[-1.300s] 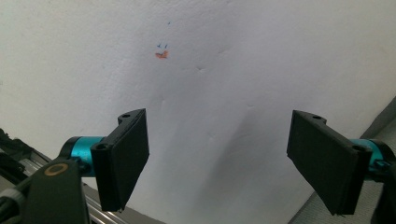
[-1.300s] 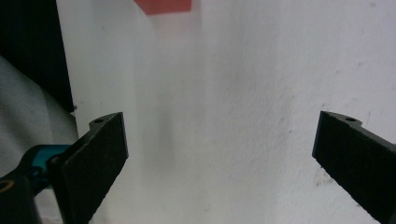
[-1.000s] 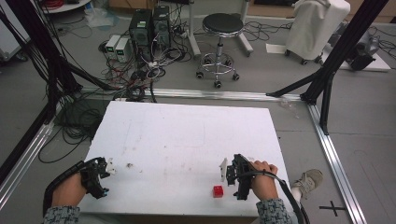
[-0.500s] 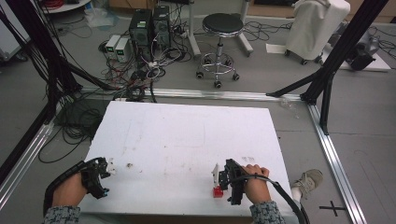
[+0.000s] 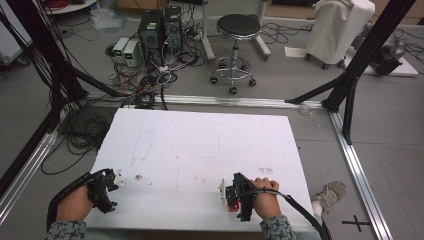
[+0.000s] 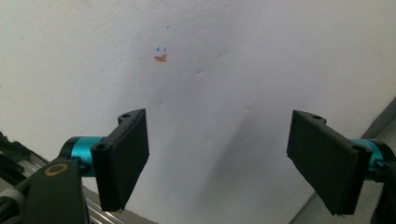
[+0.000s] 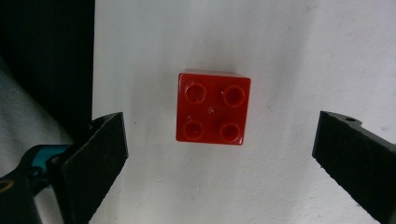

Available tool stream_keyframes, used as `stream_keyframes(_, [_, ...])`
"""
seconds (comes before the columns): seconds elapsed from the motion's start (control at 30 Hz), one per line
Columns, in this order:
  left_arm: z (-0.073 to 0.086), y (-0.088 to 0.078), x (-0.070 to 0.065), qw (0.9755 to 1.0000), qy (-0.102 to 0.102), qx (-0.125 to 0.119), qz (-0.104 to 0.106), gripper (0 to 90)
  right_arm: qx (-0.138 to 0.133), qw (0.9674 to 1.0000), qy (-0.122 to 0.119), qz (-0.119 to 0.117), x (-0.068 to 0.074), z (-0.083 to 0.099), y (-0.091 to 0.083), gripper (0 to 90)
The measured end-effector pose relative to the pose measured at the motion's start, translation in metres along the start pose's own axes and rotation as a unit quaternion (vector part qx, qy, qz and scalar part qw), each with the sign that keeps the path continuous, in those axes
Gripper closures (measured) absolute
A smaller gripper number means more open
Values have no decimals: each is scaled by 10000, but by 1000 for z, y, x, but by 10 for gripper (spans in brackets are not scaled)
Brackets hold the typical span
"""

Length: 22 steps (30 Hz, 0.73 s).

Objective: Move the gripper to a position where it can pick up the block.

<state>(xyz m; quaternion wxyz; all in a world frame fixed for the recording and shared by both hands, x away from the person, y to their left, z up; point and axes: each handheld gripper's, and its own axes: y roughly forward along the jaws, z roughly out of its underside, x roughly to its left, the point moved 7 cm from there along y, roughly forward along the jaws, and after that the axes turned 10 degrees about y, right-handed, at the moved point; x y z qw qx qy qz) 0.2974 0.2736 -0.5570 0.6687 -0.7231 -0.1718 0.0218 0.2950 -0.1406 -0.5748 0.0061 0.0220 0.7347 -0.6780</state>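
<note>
High view, table: I look down on a white table [image 5: 200,150] ringed by an aluminium frame [image 5: 355,160], its surface scuffed with faint marks.
High view, right gripper: The right gripper [image 5: 231,194] sits near the table's front edge, held in the person's right hand [image 5: 265,197], a black cable [image 5: 305,215] trailing off behind it.
High view, brick: A red brick [image 5: 233,205] peeks out just below the gripper's head, close to the front edge; from here I cannot tell whether anything touches it.
High view, left gripper: The left gripper [image 5: 114,181] rests at the front left corner in the person's left hand [image 5: 75,204], well apart from the brick.
High view, background: Beyond the table I see a black stool [image 5: 234,30], computer boxes [image 5: 160,27] amid tangled cables, and a white shoe [image 5: 332,192] on the grey floor at the right.
Left gripper view, jaws: I see both black jaws spread wide with bare white table between them and nothing held.
Left gripper view, surface: A small orange and blue mark [image 6: 160,55] lies on the table ahead of the jaws, well apart from them.
Right gripper view, brick: The red brick, four studs up, lies flat on the white table, centred between the jaws.
Right gripper view, jaws: The two black jaws stand wide apart, one on each side of the brick, with clear white table showing between each pad and the brick's sides.
Right gripper view, edge: A dark strip runs down the left, past the table's edge.
</note>
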Motion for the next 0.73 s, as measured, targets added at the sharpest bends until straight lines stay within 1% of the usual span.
stream_keyframes(0.1, [0, 0, 0, 10000, 3, 6, 8, 212, 28, 10000, 23, -11, 0, -1, 5, 26])
stream_keyframes(0.2, [0, -1, 0, 10000, 34, 4, -33, 212, 25, 10000, 46, -44, 0, -4, 9, 26])
stream_keyframes(0.27, [-1, -1, 0, 10000, 29, 7, -18, 212, 28, 10000, 24, -36, 0, -5, 10, 26])
stream_keyframes(0.3, [-1, -1, 0, 10000, 31, 6, -17, 212, 115, 9999, 97, -59, 1, -5, 13, 26])
stream_keyframes(0.37, [0, -1, 0, 10000, 29, 7, -10, 212, 141, 9998, 88, -69, 1, -5, 15, 26])
stream_keyframes(0.4, [0, -1, 0, 10000, 28, 8, -14, 212, 123, 9999, 26, -58, 0, -6, 16, 26])
stream_keyframes(0.43, [0, -1, 0, 10000, 29, 10, -12, 212, 177, 9998, 72, -64, 1, -6, 18, 26])
stream_keyframes(0.53, [-1, -1, 0, 10000, 27, 4, -14, 212, 191, 9998, 58, -73, 1, -5, 18, 26])
stream_keyframes(0.57, [-1, -1, 0, 10000, 26, 2, -26, 212, 134, 9999, -2, -43, -1, -6, 19, 26])
stream_keyframes(0.6, [-1, -1, 0, 10000, 24, 1, -27, 212, 160, 9998, 54, -47, 0, -6, 18, 26])
stream_keyframes(0.7, [-1, 0, 0, 10000, 14, -10, -21, 212, 161, 9998, 78, -64, 0, -6, 17, 26])
stream_keyframes(0.73, [-2, 0, 0, 10000, 24, -21, -4, 212, 128, 9999, 62, -22, 0, -6, 17, 26])
